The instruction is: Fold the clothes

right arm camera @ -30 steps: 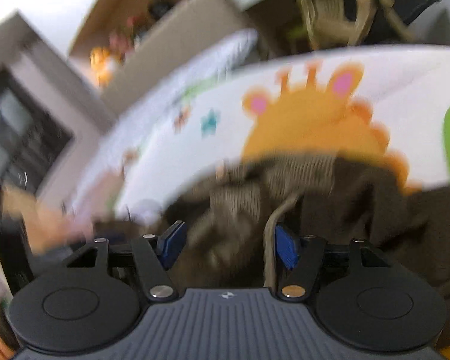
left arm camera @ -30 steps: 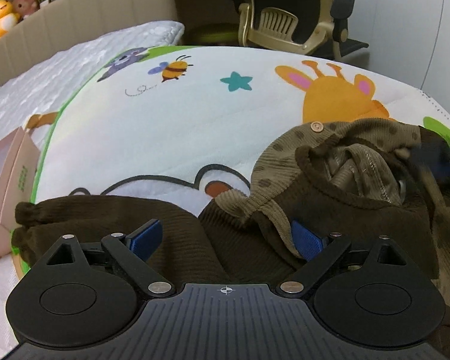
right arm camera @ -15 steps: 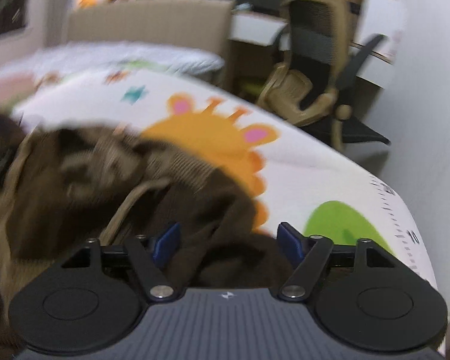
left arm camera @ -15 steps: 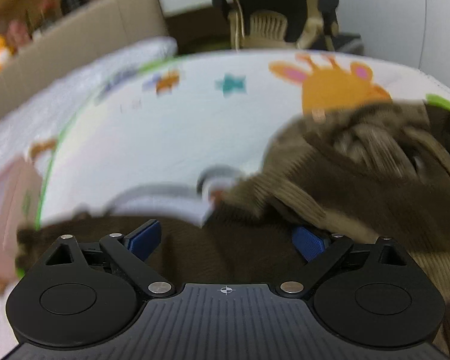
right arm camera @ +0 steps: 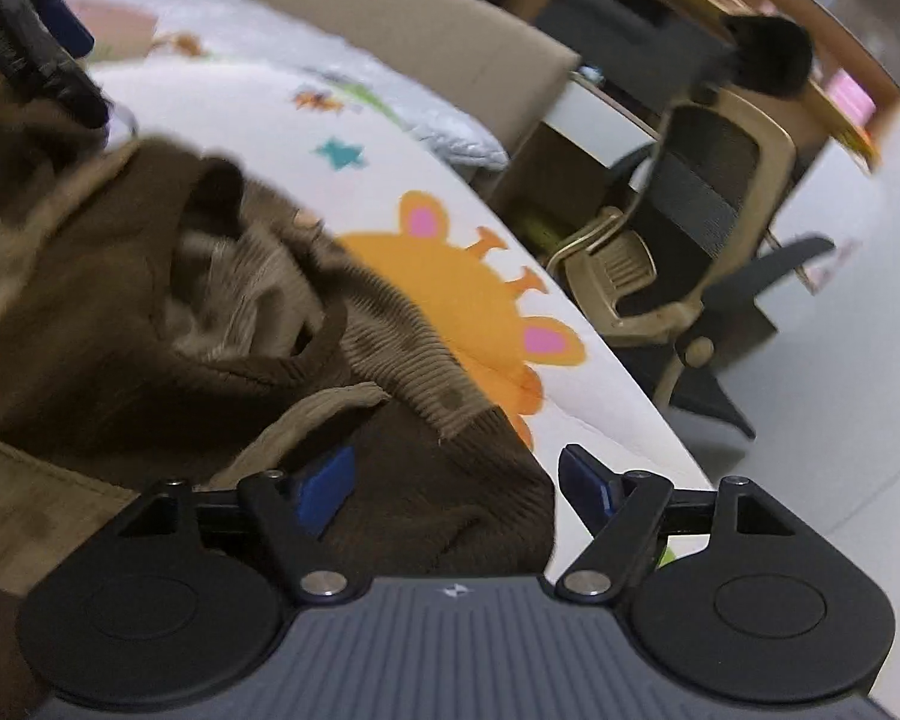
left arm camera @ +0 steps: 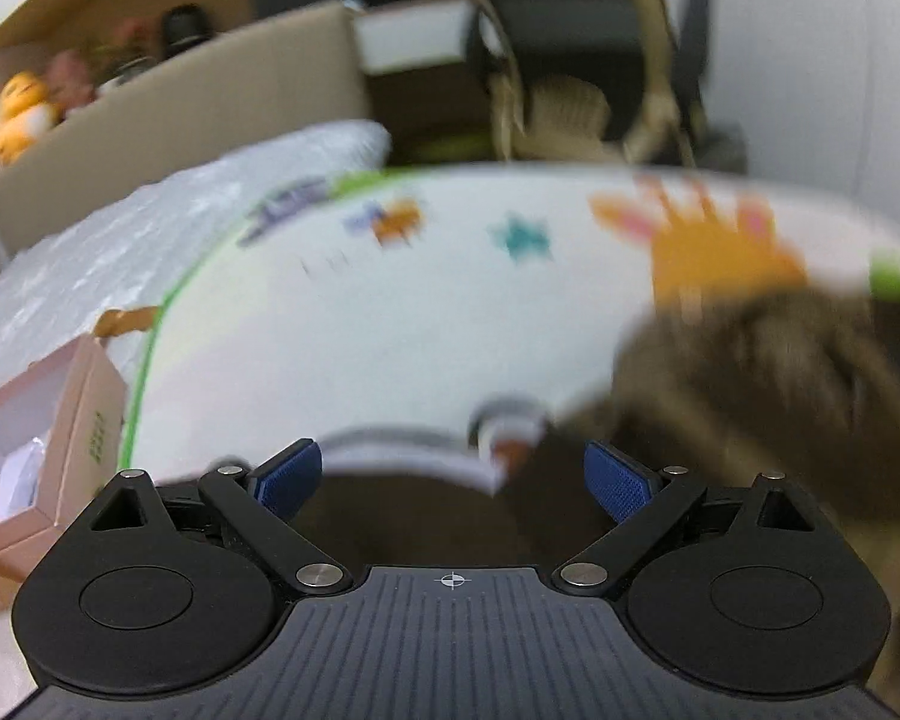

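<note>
A dark brown knit garment with a lighter dotted collar (right arm camera: 222, 324) lies crumpled on a white cartoon-print mat (right arm camera: 468, 288). My right gripper (right arm camera: 456, 483) is open and empty, low over the garment's right edge. The left gripper shows at the top left of the right wrist view (right arm camera: 36, 66). In the blurred left wrist view the garment (left arm camera: 768, 396) lies to the right and just below the fingers. My left gripper (left arm camera: 453, 480) is open and empty over the dark fabric at the mat's near edge.
A pink open box (left arm camera: 42, 420) sits left of the mat on a white quilted mattress (left arm camera: 120, 240). A cardboard wall (left arm camera: 198, 114) runs behind it. An office chair (right arm camera: 690, 252) stands past the mat's far right edge, near a white wall.
Both grippers have moved; the views are motion-blurred. The left view has tilted up, showing less garment. The right gripper has swung right toward the garment's right edge. Both stay open.
</note>
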A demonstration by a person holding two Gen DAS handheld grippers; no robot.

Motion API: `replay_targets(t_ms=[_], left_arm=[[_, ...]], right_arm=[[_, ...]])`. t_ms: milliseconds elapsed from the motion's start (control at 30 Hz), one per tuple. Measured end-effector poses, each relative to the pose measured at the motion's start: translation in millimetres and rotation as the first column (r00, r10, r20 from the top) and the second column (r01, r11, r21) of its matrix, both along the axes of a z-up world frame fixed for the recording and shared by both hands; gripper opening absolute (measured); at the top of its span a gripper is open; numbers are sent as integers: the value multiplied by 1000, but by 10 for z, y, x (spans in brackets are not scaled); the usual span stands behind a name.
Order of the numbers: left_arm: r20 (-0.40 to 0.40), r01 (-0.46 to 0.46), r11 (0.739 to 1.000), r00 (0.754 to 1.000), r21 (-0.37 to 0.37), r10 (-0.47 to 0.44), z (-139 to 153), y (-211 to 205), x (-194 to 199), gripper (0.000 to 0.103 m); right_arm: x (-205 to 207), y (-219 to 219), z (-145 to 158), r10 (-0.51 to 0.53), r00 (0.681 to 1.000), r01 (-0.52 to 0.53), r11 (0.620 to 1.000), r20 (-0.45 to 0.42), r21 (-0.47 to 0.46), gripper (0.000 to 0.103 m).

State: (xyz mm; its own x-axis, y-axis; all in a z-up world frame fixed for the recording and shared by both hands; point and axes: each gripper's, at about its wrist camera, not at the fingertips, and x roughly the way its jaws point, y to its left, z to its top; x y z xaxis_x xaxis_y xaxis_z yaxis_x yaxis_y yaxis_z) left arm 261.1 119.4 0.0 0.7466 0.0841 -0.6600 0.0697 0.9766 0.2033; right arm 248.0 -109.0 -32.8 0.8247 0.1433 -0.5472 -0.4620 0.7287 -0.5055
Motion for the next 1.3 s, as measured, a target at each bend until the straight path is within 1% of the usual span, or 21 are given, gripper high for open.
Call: replay_targets(t_ms=[33, 100, 133, 200, 267, 300, 400, 433, 467, 533, 567, 600, 633, 667, 733, 800, 867, 900, 1033, 1133, 1300], left_arm=[[-7, 5, 1000, 1000, 1, -5, -62, -28, 11, 98], [-18, 15, 1000, 1000, 1, -15, -184, -85, 34, 97], [4, 14, 1000, 1000, -19, -14, -180, -112, 45, 97], [49, 12, 998, 999, -58, -9, -173, -164, 69, 97], [85, 21, 996, 996, -83, -14, -105, -216, 153, 97], [102, 26, 995, 995, -95, -17, -72, -242, 196, 97], [65, 66, 995, 996, -76, -62, -122, -408, 385, 98], [61, 71, 995, 996, -66, -67, -161, -446, 455, 98], [74, 65, 996, 995, -64, -60, -164, -471, 498, 98], [156, -6, 991, 987, -131, 27, -48, -426, 533, 98], [199, -52, 982, 976, -181, 88, 30, -383, 546, 98], [236, -94, 968, 960, -232, 150, 108, -340, 559, 98], [256, -119, 957, 948, -264, 188, 193, -289, 573, 98], [273, -142, 945, 935, -293, 225, 276, -240, 586, 98], [249, -144, 954, 945, -262, 211, 335, -216, 631, 98], [199, -140, 965, 962, -220, 185, 347, -213, 672, 98], [136, -150, 970, 975, -189, 177, 291, -217, 632, 98], [105, -158, 972, 978, -173, 178, 256, -222, 606, 98], [-41, -175, 969, 985, -174, 170, 58, -224, 513, 98], [-117, -171, 971, 981, -169, 152, -73, -250, 425, 98], [-227, -204, 959, 961, -195, 158, -267, -184, 274, 98]], right_arm=[[24, 44, -35, 11, 1000, -11, 1000, 6, -19, 75], [84, 97, 59, -16, 995, 12, 999, 94, 52, 69], [98, 95, 178, -62, 986, 42, 990, 152, 137, 69], [200, -42, 395, -219, 961, 149, 925, 170, 349, 73], [346, -110, 398, -310, 940, 246, 905, 141, 348, 73], [343, -94, 352, -297, 943, 241, 921, 149, 305, 73], [298, -46, 224, -251, 952, 217, 958, 175, 189, 72], [244, -66, 241, -260, 944, 219, 954, 204, 204, 71], [183, -121, 308, -299, 924, 231, 933, 239, 276, 71], [140, -303, 471, -355, 906, 228, 868, 230, 442, 71], [215, -313, 453, -354, 912, 251, 880, 207, 402, 72], [302, -273, 368, -347, 913, 277, 913, 214, 300, 66], [308, -271, 337, -366, 895, 298, 916, 253, 269, 64], [296, -318, 369, -382, 888, 302, 904, 255, 301, 64], [295, -469, 477, -397, 903, 300, 855, 163, 422, 66], [375, -486, 426, -370, 922, 300, 871, 117, 389, 66], [432, -502, 313, -337, 941, 306, 881, 24, 361, 67], [501, -527, 245, -313, 947, 317, 870, -73, 377, 67], [667, -652, 27, -258, 909, 391, 802, -328, 452, 68], [564, -648, -94, -227, 905, 382, 804, -359, 456, 70], [398, -587, -70, -191, 915, 334, 854, -356, 400, 71]])
